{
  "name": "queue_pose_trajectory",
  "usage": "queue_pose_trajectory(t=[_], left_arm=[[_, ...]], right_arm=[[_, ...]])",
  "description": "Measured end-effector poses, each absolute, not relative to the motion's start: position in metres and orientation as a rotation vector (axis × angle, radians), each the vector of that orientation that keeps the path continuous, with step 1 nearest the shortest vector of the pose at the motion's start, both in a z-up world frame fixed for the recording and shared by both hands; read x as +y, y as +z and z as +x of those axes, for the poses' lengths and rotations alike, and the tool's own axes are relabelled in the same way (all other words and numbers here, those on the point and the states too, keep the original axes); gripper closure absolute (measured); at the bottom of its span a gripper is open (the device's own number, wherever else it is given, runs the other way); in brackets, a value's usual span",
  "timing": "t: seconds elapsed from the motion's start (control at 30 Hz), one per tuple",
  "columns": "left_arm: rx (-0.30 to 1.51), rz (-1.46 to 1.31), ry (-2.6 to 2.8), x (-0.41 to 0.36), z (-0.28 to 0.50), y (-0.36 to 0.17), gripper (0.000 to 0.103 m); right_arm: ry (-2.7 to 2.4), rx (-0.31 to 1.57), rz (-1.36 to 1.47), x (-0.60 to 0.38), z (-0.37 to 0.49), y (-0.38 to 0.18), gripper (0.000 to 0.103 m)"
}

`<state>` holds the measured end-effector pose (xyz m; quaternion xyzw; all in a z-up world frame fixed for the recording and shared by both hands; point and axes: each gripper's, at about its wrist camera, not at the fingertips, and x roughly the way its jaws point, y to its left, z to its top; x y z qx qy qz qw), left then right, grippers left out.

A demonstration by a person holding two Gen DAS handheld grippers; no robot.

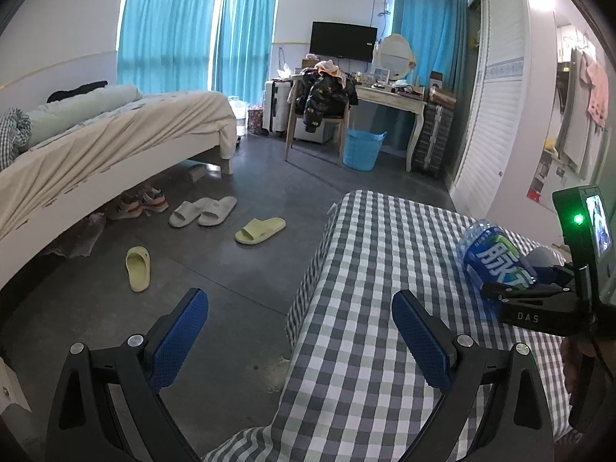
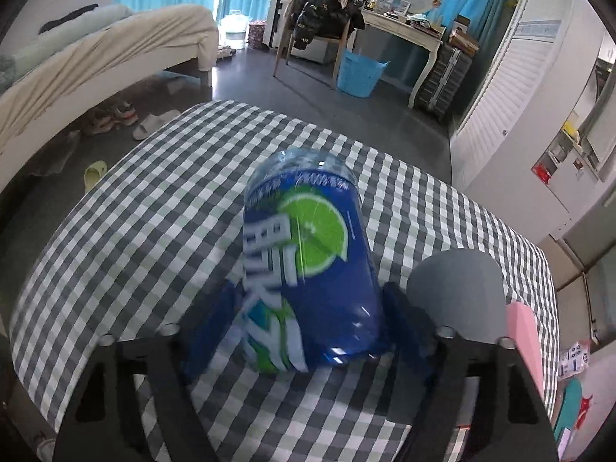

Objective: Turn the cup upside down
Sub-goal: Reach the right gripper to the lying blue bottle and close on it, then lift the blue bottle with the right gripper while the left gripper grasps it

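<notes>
The cup [image 2: 308, 254] is a clear plastic bottle body with a blue label showing a lime slice. My right gripper [image 2: 308, 323] is shut on its lower part, and it tilts with its bumpy clear end pointing away, over the checked tablecloth [image 2: 154, 211]; the picture is motion-blurred. The left wrist view shows the same cup [image 1: 496, 258] at the far right, held in the right gripper [image 1: 516, 292] above the table. My left gripper [image 1: 300, 331] is open and holds nothing, straddling the table's left edge [image 1: 308, 308].
A grey round object [image 2: 458, 288] sits just right of the cup, with a pink item [image 2: 523, 338] beside it. Slippers [image 1: 204, 211] lie on the floor left of the table, beside a bed [image 1: 115, 142]. A chair, desk and blue basket [image 1: 362, 150] stand farther back.
</notes>
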<state>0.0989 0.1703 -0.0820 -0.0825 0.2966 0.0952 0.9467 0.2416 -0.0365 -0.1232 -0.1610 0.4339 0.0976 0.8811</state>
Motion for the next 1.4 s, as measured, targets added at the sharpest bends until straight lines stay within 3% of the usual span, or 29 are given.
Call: queue_pose_trajectory(t=[0.8,0.87,0.93,1.4], left_arm=[[0.563,-0.126,0.164,0.174,0.034,-0.056,0.004],[0.572,-0.115,0.17,0.173,0.033,-0.053,0.004],[0.575,-0.099,0.168,0.169,0.032,-0.049,0.004],[0.706,-0.075,0.093,0.071,0.1,-0.04,0.004]], right_arm=[[0.215,0.916,-0.26,0.008,0.112,-0.115,0.036],[0.228,0.904,-0.251,0.004,0.11,-0.112,0.03],[0.264,0.875,-0.213,-0.005,0.104,-0.104,0.013],[0.206,0.671,-0.029,-0.149,0.09,-0.049,0.011]])
